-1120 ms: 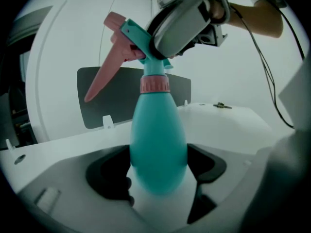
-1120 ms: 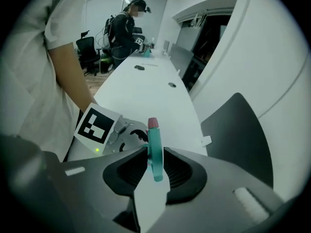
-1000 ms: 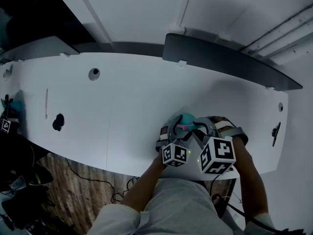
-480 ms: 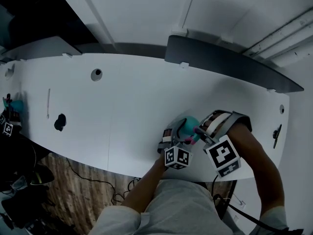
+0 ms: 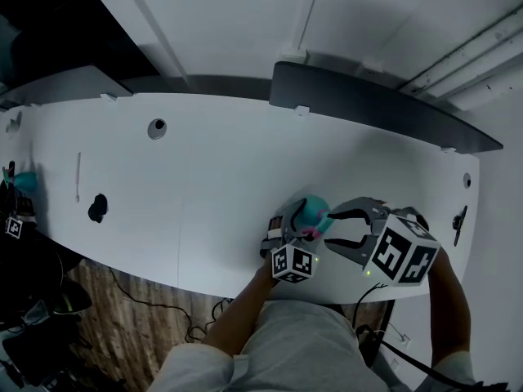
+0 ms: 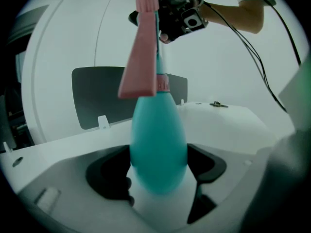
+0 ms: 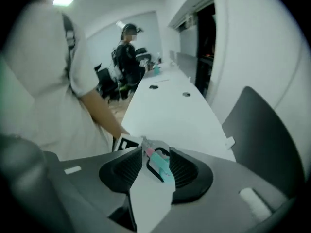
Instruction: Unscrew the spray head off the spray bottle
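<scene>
Your spray bottle (image 6: 158,149) is teal, its spray head (image 6: 141,57) pink, your table (image 5: 229,170) white, the panel (image 5: 368,104) at twelve o'clock dark grey.

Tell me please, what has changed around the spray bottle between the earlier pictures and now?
The right hand-held gripper has let go of the pink spray head: its jaws have just been opening, nothing between them, and it drew back to the right. The left hand-held gripper still holds the teal spray bottle in place, head still on it.

Overhead plus two close-ups on bottle (image 5: 310,212)
</scene>
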